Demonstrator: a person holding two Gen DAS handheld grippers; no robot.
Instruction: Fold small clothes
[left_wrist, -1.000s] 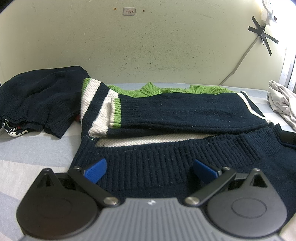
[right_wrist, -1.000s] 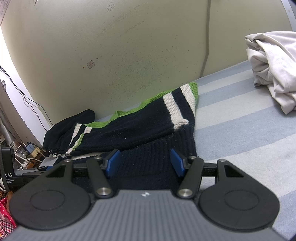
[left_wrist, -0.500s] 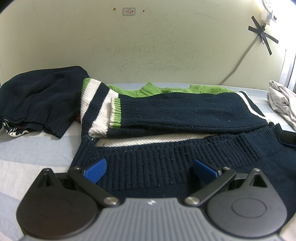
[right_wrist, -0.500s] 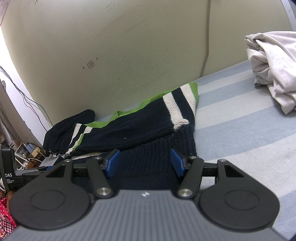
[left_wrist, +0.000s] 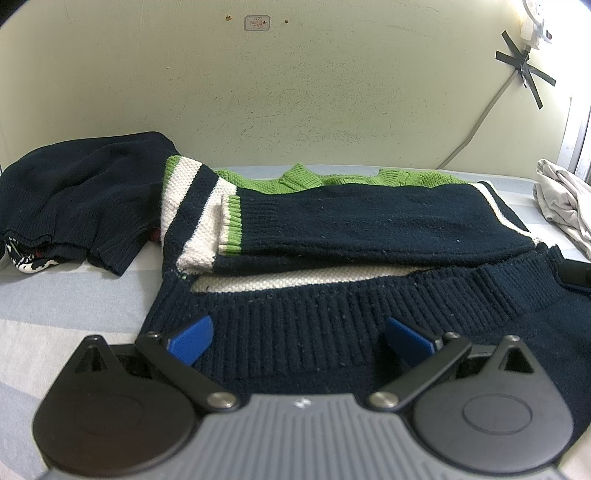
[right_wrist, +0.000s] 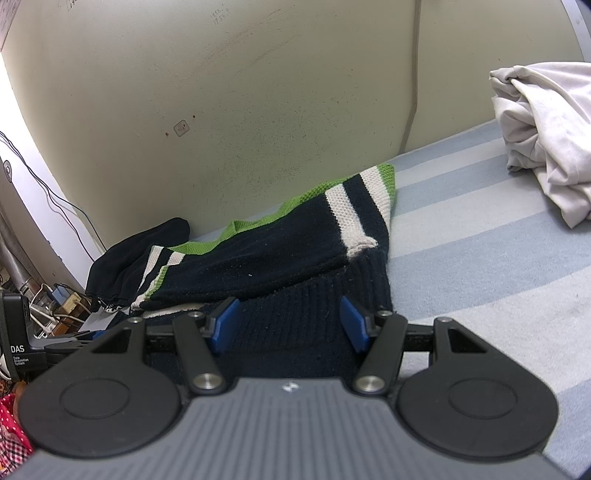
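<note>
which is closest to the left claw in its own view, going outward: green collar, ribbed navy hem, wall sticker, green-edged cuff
1. ribbed navy hem, between the left claw fingers
2. green-edged cuff, left of centre
3. green collar, behind the folded sleeve
4. wall sticker, high on the wall
</note>
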